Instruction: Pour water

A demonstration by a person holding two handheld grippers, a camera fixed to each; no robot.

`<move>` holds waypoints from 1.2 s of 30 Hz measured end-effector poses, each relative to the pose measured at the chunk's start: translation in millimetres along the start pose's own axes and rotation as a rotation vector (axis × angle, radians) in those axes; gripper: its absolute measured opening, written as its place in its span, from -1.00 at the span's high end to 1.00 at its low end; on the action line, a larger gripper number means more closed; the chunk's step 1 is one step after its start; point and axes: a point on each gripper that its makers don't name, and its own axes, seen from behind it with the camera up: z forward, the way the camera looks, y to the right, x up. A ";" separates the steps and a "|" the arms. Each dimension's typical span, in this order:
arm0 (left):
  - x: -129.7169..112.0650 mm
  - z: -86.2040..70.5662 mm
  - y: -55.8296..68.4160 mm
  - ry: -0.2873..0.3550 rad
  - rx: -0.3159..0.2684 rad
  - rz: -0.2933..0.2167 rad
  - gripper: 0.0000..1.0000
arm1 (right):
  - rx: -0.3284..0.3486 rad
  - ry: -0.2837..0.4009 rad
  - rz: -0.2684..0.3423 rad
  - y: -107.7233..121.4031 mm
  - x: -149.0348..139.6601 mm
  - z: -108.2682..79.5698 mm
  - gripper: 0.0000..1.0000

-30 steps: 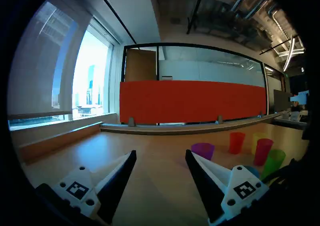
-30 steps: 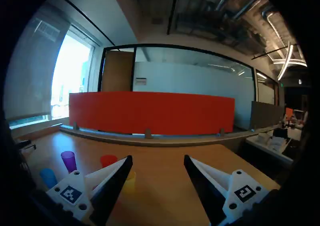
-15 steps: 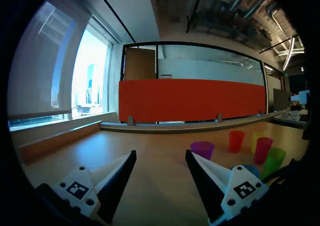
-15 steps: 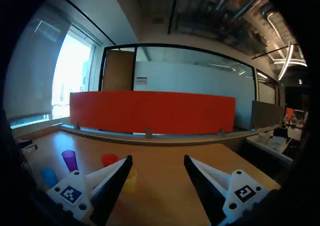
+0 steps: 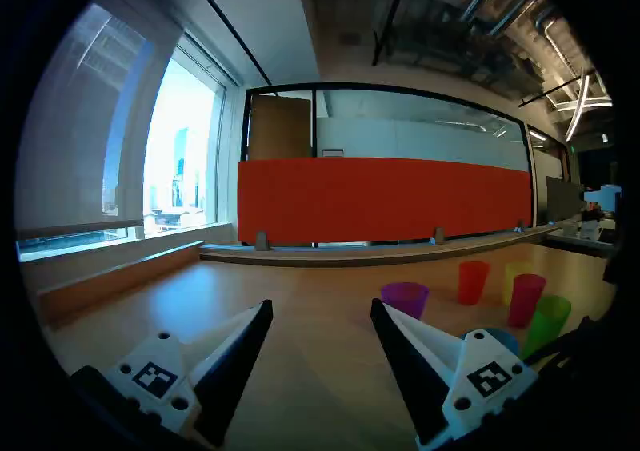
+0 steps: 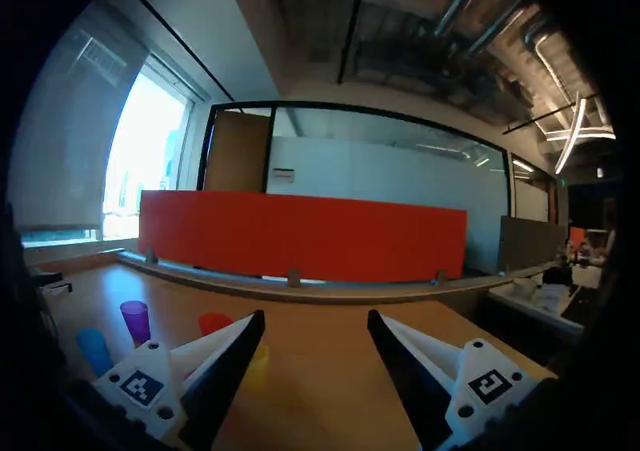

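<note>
Left gripper [image 5: 320, 307] spread wide, holding nothing, over wooden table [image 5: 308, 287] | right gripper [image 6: 316, 317] likewise wide, empty | I see the cups upright on the table beyond the left gripper's right-hand finger: purple cup [image 5: 405, 297] nearest, red cup [image 5: 473, 281], pink cup [image 5: 526, 300], green cup [image 5: 548, 321] | orange divider [image 5: 384, 201] behind.

Several cups [image 5: 526, 299] are standing grouped on the worktop [image 5: 320, 355]. A divider panel [image 5: 384, 201] is running along its far edge behind them, and a window [image 5: 180, 179] is lying beyond its left edge.
</note>
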 end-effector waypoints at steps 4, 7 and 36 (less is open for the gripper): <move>-0.1 -0.1 0.2 0.000 0.000 0.001 -0.81 | 0.001 0.022 0.004 0.2 -6.6 1.1 -1.00; -0.1 -0.1 0.3 0.000 0.000 0.001 -0.81 | 0.011 0.035 0.008 -0.9 -14.2 1.6 -1.00; 0.3 -0.1 0.5 0.000 0.000 0.001 -0.81 | 0.011 0.059 0.081 20.7 -62.5 3.3 -0.99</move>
